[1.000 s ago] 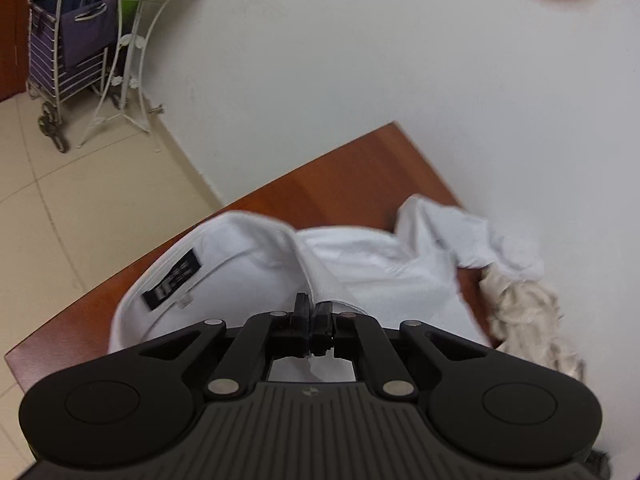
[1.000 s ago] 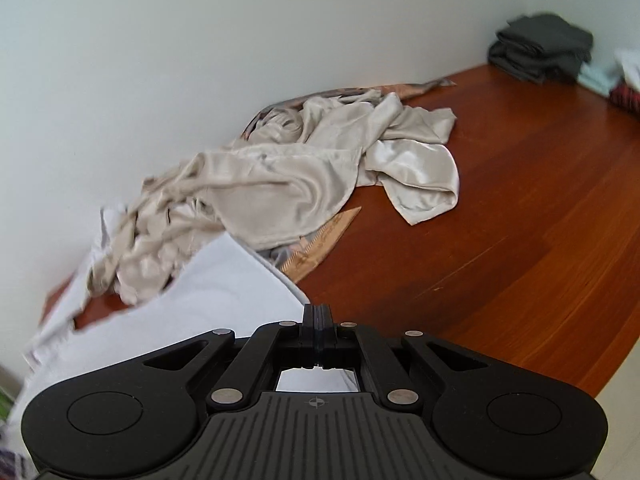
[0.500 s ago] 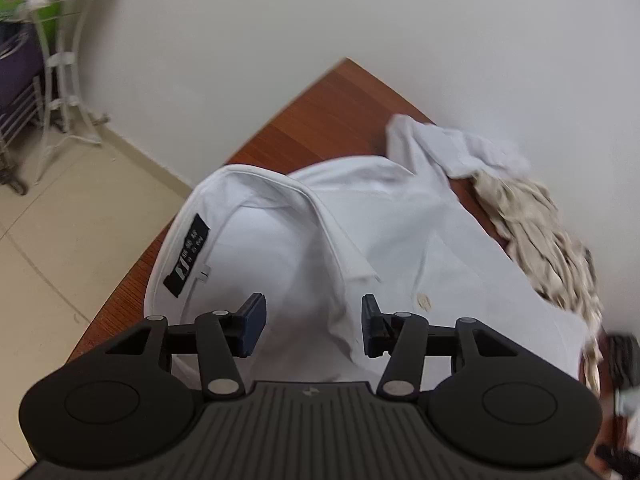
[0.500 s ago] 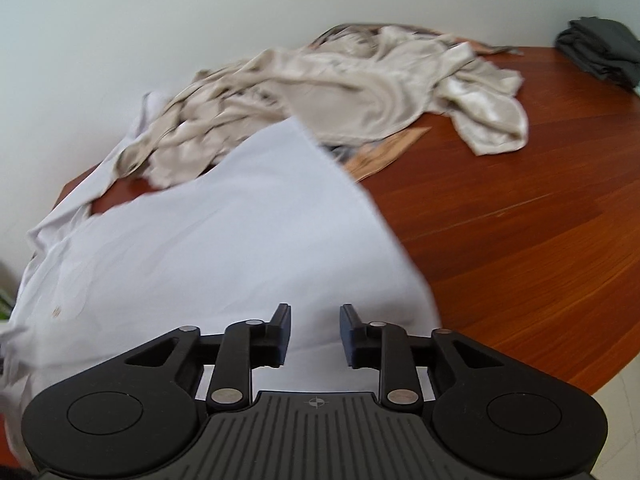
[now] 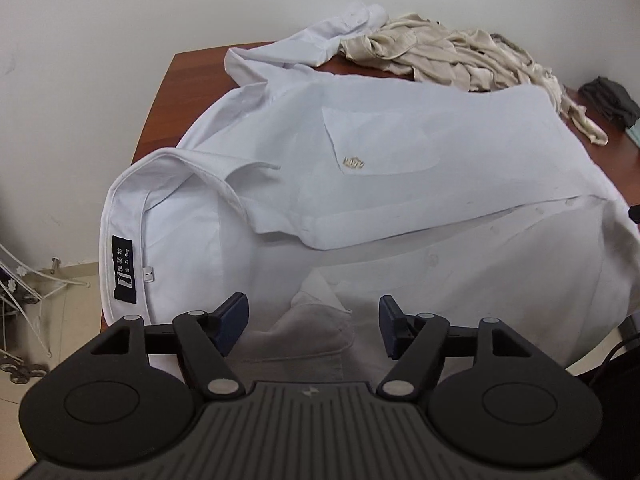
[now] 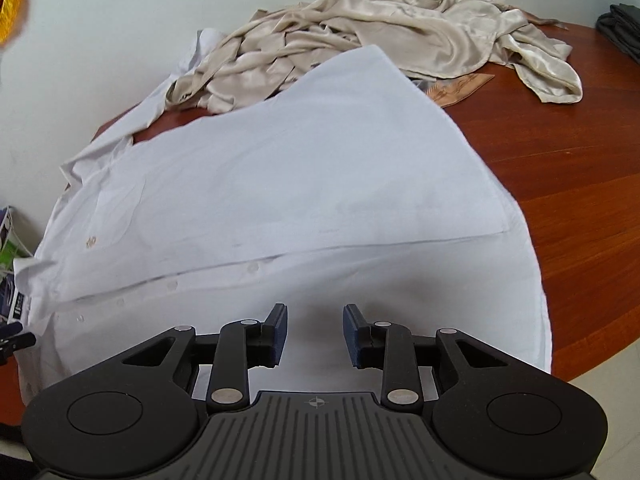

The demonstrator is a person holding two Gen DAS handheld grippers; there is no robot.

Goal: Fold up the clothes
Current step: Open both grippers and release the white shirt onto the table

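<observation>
White shirt [image 5: 400,152] spread front-up on the wooden table [image 6: 580,184], collar [image 5: 168,184] toward the table's left end, hem toward the right, one sleeve [image 5: 320,40] trailing off toward the wall. Far front panel laid over the near one, so button row [image 6: 172,285] exposed along the placket, chest pocket [image 5: 380,140] on top; looks like a flatten-before-fold layout. Left gripper [image 5: 312,322] above the near collar area, jaws wide, just opened further, nothing pinched; only loose cloth lying under the gap. Right gripper [image 6: 315,330] above the lower front near the hem, jaws part-way apart, just been opening too, no cloth between the pads. Both apparently released after laying the garment down, one at each end to keep it stretched. Beige satin garment [image 6: 360,36] heaped at the wall, touching the shirt's far edge and overlapping the sleeve; likely next in queue, but risk of snagging when that sleeve gets folded in. Dark folded stack [image 5: 612,100] at the far right, probably finished pieces. Next, by judgement: sleeves in, then sides.
</observation>
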